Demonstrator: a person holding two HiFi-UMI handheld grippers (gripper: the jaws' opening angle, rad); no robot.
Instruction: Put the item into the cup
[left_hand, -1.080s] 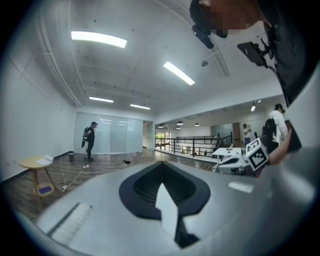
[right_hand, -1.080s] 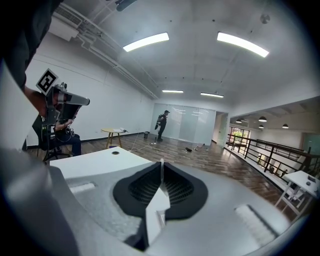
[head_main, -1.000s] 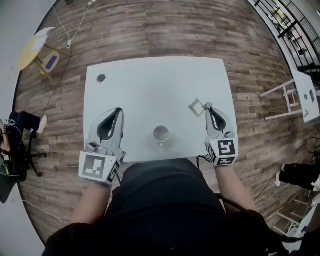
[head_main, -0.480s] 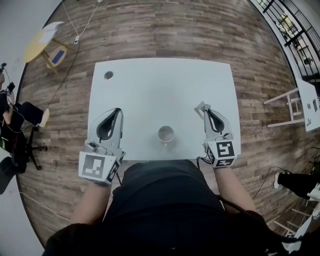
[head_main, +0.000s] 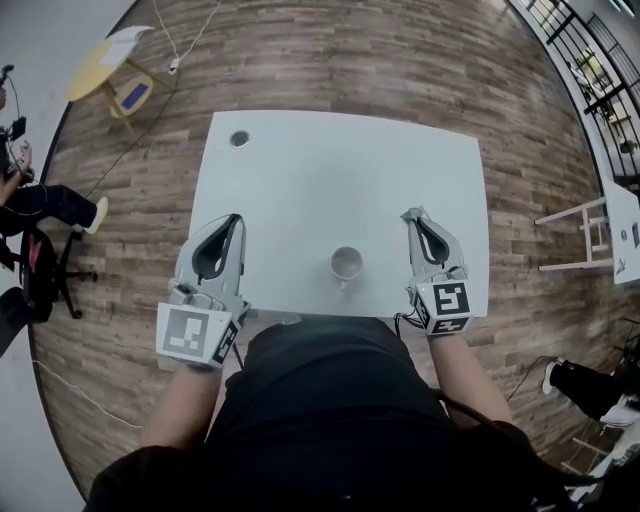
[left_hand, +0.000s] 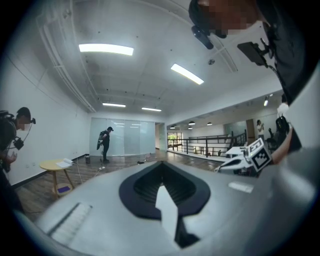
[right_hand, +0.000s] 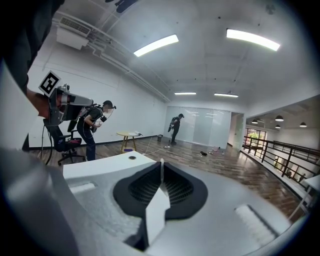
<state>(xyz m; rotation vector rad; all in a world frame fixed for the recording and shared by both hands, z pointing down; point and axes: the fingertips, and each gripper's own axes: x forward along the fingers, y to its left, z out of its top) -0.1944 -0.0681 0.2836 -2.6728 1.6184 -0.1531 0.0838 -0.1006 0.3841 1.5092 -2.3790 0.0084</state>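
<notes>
We see the right gripper (head_main: 412, 216) with its jaws pressed together on the item (right_hand: 161, 164), a thin pale piece that shows edge-on as a narrow sliver standing up between the dark pads. From the head view the item is only a small grey bit at that gripper's tips, and we cannot tell its shape there. The cup (head_main: 346, 265) stands upright with its mouth open to the top, to the left of the right gripper and a little nearer to us than its tips. It lies between the two grippers, closer to the right one than to the left, and is clear of both. The left gripper (head_main: 236, 222) is well off to the cup's left, its jaws brought together with nothing between them. Both grippers point away from us over the near part of the white table (head_main: 340, 180), the left one by its left edge and the right one by its right edge. Far ahead of the left gripper's tips a small round hole (head_main: 239, 138) sits in the table's far left corner. Beyond the table runs a wooden floor (head_main: 330, 60), with a round yellow side table (head_main: 95, 72) far out to the left gripper's left. In the right gripper view, a person (right_hand: 91, 131) stands beside a chair (right_hand: 62, 142), left of the jaws.
</notes>
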